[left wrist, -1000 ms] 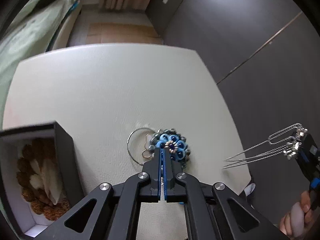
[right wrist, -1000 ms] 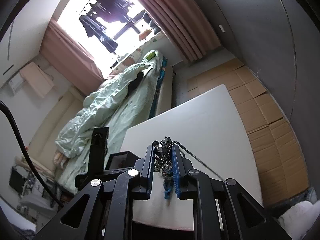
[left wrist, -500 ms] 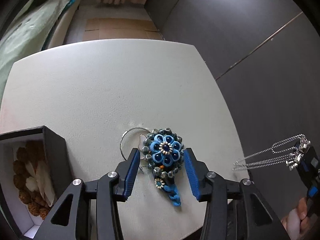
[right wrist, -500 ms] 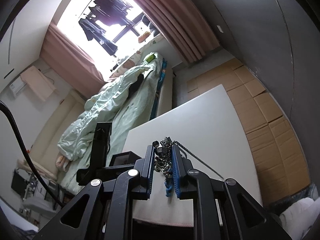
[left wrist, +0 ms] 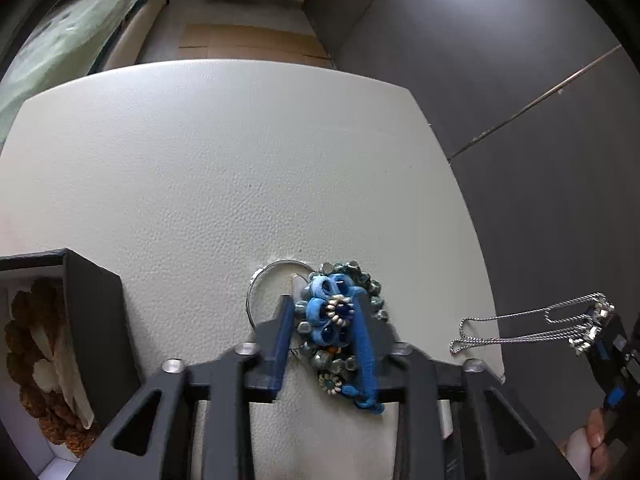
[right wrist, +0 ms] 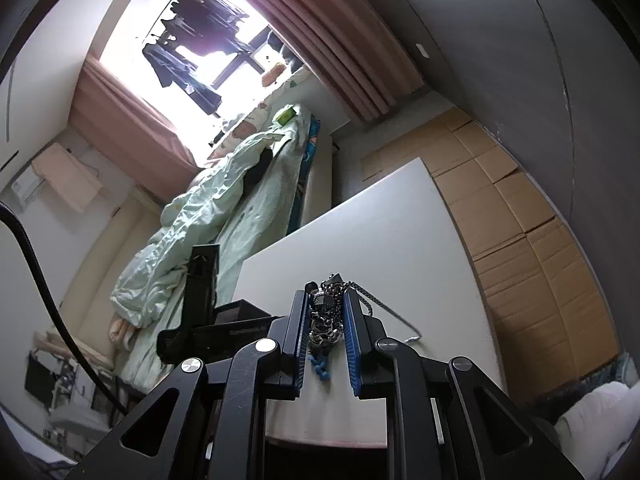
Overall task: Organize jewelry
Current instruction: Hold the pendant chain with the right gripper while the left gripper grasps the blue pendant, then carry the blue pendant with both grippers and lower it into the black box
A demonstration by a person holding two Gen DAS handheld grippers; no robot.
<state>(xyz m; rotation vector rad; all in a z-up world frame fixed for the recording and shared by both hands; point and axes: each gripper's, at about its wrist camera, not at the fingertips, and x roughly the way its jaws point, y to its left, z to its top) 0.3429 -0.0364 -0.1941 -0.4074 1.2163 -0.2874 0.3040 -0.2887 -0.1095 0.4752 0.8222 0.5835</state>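
Observation:
A blue flower brooch (left wrist: 334, 322) with grey beads lies on the white table (left wrist: 224, 168) beside a thin wire hoop (left wrist: 264, 280). My left gripper (left wrist: 323, 308) has its blue fingers on both sides of the brooch, closing in on it. My right gripper (right wrist: 325, 312) is shut on a silver chain necklace (right wrist: 326, 320); it also shows at the right of the left wrist view (left wrist: 528, 328), hanging out over the table's right edge. A black box (left wrist: 60, 344) with brown bead jewelry inside stands at the table's left.
A grey wall (left wrist: 500, 80) runs along the table's right side. A bed with pale green bedding (right wrist: 224, 216) stands beyond the table's left side. Cardboard sheets (right wrist: 532, 240) cover the floor.
My left gripper went from shut to wide open around the brooch and is now narrowed on it. The right gripper held the necklace almost still.

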